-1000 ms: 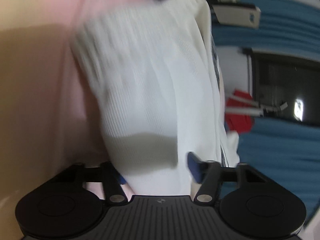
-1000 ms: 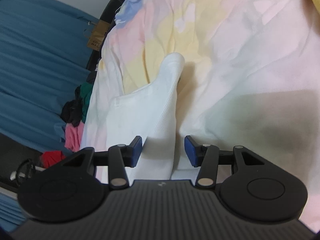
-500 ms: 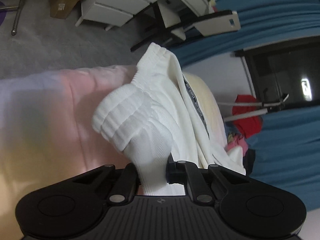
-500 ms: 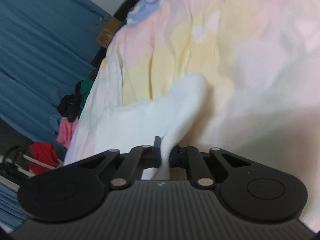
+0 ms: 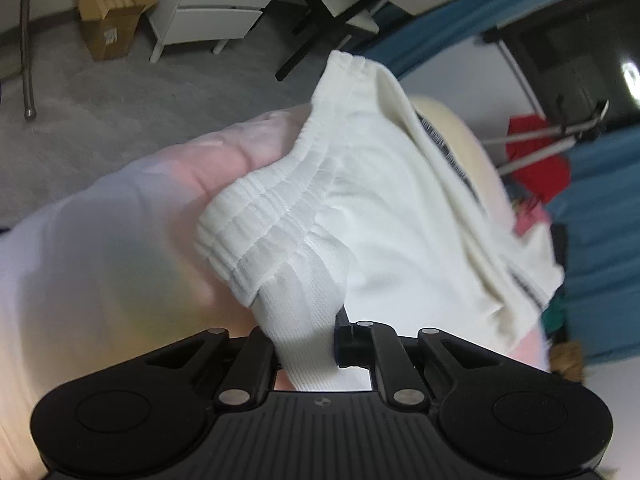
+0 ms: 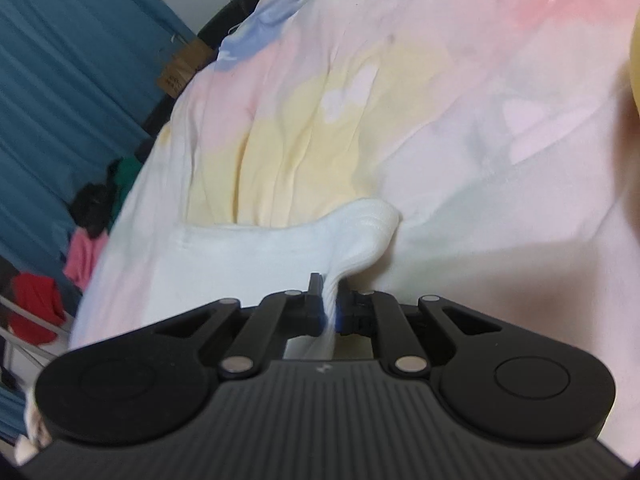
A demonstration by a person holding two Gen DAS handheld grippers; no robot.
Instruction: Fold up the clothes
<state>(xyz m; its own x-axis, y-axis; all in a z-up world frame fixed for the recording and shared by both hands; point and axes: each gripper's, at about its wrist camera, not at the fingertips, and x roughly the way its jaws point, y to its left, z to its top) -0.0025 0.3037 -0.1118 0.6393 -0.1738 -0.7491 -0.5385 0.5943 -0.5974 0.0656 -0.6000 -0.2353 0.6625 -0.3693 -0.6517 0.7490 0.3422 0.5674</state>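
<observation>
Your left gripper (image 5: pixel 306 346) is clamped on a fold of the white garment (image 5: pixel 384 216); the fingertips are buried in the ribbed cloth and only the black linkage shows, so the exact bite point is hidden. Your right gripper (image 6: pixel 329 312) is pinched nearly closed on a thin ridge of the same white garment (image 6: pixel 256 256), with blue pad edges just visible either side of the fabric. The garment lies on the pastel bedspread (image 6: pixel 460 128), bunched and raised where each gripper holds it. In the left view its ribbed cuff (image 5: pixel 264 232) is rolled over itself, and a dark-striped band (image 5: pixel 448 152) runs along a far edge; the garment's full outline cannot be made out from either view. Both views are blurred toward their margins. The bedspread's near edge falls away to grey carpet (image 5: pixel 128 96) in the left view, where a cardboard box (image 5: pixel 110 20) and white drawer unit (image 5: pixel 216 4) stand well apart from your work. On the right view, open bedspread extends ahead and to the right of the garment; a clothes pile (image 6: pixel 92 216) and blue curtain (image 6: pixel 68 64) sit beyond the bed's left edge.
</observation>
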